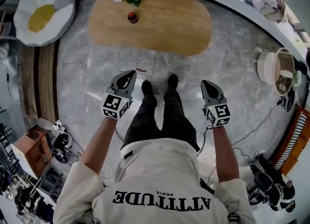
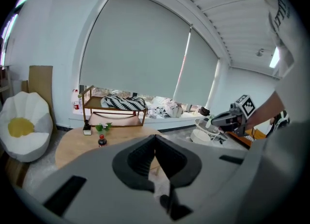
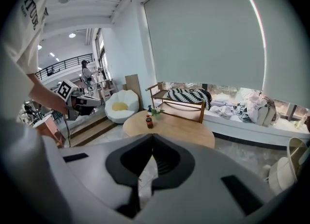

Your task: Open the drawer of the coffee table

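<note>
**Head view.** The oval light-wood desk (image 1: 164, 24), the coffee table of the task, lies at upper centre of the frame, well apart from the standing person (image 1: 160, 169). The left gripper (image 1: 130, 74) and right gripper (image 1: 207, 83) hang at mid-frame on either side of the person, over the grey stone floor (image 1: 97, 72). Both gripper views show the jaws closed on nothing. No drawer shows in any view. Judged progress: none yet. The approach, the grasp of the drawer and the pull all remain.
</note>
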A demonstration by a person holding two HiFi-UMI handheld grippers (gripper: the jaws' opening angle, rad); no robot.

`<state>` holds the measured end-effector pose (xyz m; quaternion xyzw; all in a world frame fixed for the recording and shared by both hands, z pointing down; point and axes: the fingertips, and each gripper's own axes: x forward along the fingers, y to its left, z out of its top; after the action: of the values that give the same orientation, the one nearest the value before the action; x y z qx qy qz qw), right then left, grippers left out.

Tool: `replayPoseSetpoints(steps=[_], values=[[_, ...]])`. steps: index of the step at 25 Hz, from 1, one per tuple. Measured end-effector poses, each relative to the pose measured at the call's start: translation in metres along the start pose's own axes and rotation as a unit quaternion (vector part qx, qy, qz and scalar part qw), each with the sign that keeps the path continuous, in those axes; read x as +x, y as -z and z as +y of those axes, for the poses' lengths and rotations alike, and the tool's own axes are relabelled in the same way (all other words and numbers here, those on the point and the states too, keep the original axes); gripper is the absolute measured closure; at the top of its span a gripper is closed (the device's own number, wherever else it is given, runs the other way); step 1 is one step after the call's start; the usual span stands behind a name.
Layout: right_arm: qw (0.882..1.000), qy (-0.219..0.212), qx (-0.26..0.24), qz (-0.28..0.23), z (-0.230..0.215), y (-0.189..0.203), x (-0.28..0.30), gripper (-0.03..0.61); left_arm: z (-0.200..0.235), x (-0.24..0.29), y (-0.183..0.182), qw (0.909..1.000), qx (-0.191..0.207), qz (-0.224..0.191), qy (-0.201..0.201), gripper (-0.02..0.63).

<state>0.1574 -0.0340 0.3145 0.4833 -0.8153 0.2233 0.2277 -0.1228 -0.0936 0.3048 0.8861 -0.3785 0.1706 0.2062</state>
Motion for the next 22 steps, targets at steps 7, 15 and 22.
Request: replayPoseSetpoints(steps=[7, 15, 22], values=[[0.999, -0.029, -0.031, 0.021, -0.027, 0.019, 0.034, 0.560, -0.006, 0.043, 0.018, 0.9998, 0.002, 0.006, -0.018, 0.592], [0.995, -0.031, -0.070, 0.058, -0.058, 0.071, 0.071, 0.558, 0.001, 0.084, 0.060, 0.9987, 0.021, 0.025, -0.038, 0.592], [0.997, -0.017, -0.039, 0.064, -0.082, 0.108, 0.108, 0.558, 0.026, 0.120, 0.108, 0.9977, 0.019, 0.040, -0.050, 0.592]])
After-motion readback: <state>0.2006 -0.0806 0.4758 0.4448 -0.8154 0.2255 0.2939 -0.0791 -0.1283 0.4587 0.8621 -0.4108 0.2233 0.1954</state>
